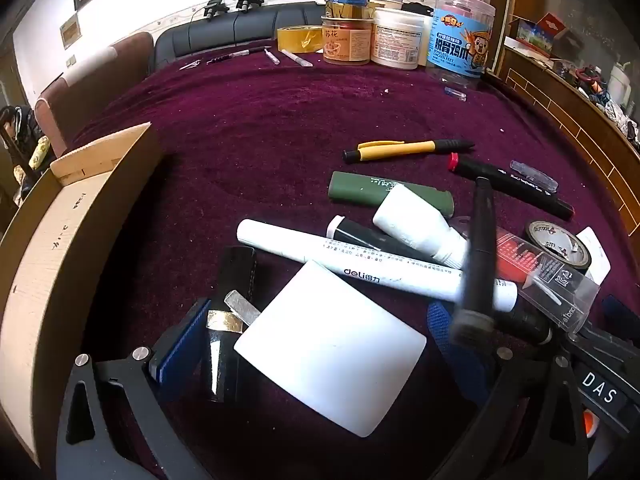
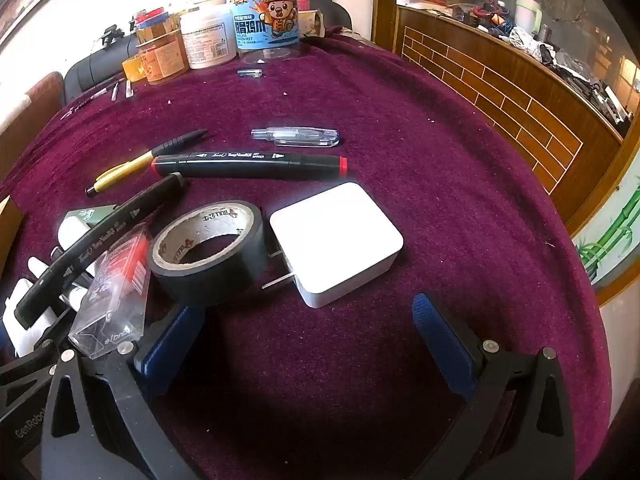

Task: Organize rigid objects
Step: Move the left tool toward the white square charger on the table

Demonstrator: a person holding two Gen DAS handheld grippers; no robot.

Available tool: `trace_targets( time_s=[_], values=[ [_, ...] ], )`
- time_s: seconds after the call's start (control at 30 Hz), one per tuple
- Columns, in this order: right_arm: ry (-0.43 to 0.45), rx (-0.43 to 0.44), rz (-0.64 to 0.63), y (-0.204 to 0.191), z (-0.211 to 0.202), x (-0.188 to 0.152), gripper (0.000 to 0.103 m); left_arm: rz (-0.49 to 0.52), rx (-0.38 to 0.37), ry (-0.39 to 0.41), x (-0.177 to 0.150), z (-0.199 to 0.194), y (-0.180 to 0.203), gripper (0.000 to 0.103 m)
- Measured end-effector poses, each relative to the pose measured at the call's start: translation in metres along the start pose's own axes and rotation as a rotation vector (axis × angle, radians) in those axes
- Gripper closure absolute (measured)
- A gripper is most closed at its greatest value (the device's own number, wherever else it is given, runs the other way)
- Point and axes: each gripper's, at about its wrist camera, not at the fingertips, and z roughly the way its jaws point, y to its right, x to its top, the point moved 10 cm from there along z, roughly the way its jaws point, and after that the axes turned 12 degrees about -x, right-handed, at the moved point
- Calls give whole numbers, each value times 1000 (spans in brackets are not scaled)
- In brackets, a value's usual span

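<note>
A heap of rigid items lies on the purple cloth point(image 1: 260, 128). In the left wrist view my left gripper point(image 1: 312, 336) is open. A white rounded block point(image 1: 328, 344) and a black glossy case point(image 1: 232, 300) lie between its blue pads without being pressed. Beyond them are a white deli marker point(image 1: 360, 268), a white bottle point(image 1: 416, 224), a green case point(image 1: 384, 194) and a yellow pen point(image 1: 408, 148). A black marker point(image 1: 480, 248) leans across the heap. My right gripper point(image 2: 308, 336) is open and holds nothing. Just ahead of it are a white charger point(image 2: 336, 240) and a black tape roll point(image 2: 208, 252).
An open cardboard box point(image 1: 60, 220) stands at the left. A clear plastic case point(image 2: 116, 292), a red-ended black marker point(image 2: 248, 164) and a clear pen point(image 2: 296, 137) lie nearby. Jars and tubs point(image 1: 460, 32) line the far edge. A wood-panelled counter point(image 2: 500, 92) borders the right.
</note>
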Motion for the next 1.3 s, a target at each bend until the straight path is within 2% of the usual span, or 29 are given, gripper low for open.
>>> trace_targets(
  time_s=[0.83,0.97,1.1,1.2,1.3],
  values=[
    [0,-2,-2,1,-5,-1,0,-4,-6,2,0,0,0,1],
    [-19,27,-27,2,-7,-3,0,-3,-7,1,0,0,0,1],
    [-111,81,-133,-4,-6,-5,0,41,-50,-44,-6,-7,1,1],
    [-90,123,-141,-4,-7,-6,0,57,-61,-77,-21,-17,2,1],
    [-71,88,-157,-7,-7,-10,0,65,-60,-83,-32,-23,7,1]
  ],
)
